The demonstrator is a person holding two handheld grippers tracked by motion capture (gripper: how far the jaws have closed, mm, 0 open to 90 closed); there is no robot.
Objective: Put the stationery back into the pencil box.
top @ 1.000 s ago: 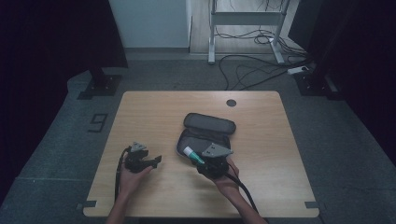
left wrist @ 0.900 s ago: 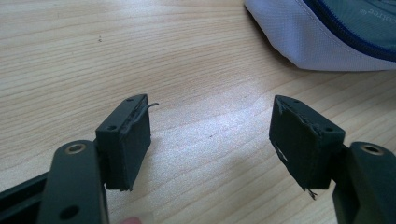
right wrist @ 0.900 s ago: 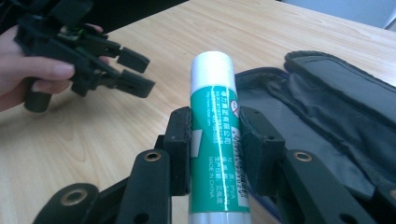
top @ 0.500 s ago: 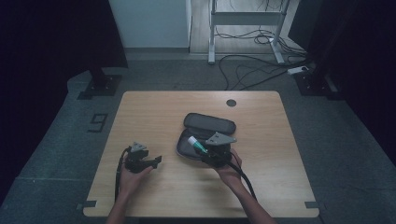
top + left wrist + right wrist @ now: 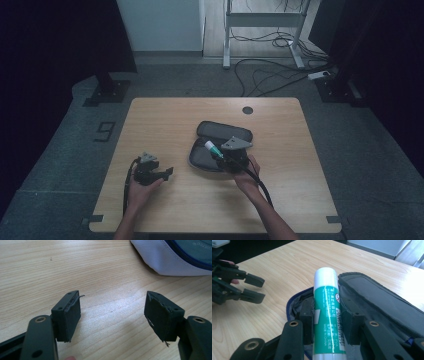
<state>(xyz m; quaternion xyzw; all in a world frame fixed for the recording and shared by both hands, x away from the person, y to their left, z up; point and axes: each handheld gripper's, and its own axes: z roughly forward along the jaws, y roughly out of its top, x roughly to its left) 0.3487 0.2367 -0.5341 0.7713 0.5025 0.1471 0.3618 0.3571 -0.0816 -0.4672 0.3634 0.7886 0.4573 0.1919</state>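
Observation:
My right gripper [image 5: 220,154] is shut on a green and white glue stick [image 5: 212,148], which hangs over the near half of an open dark pencil case [image 5: 220,131] at the table's middle. In the right gripper view the pads clamp the glue stick [image 5: 326,302] at its green label, white cap pointing away, above the case's open pocket [image 5: 382,302]. My left gripper [image 5: 167,172] rests on the table to the left of the case, jaws open and pointing right. Between its pads [image 5: 70,315] lies only bare wood, with the case's edge [image 5: 172,262] beyond.
The wooden table [image 5: 165,120] has a round cable hole [image 5: 247,110] at the back. The left gripper [image 5: 253,288], held by a hand, shows far left in the right gripper view. Floor cables and a desk frame [image 5: 260,20] lie beyond the table.
The right gripper has carried the glue stick a little farther from the person, from the case's near edge to over its open half. The left gripper has stayed put.

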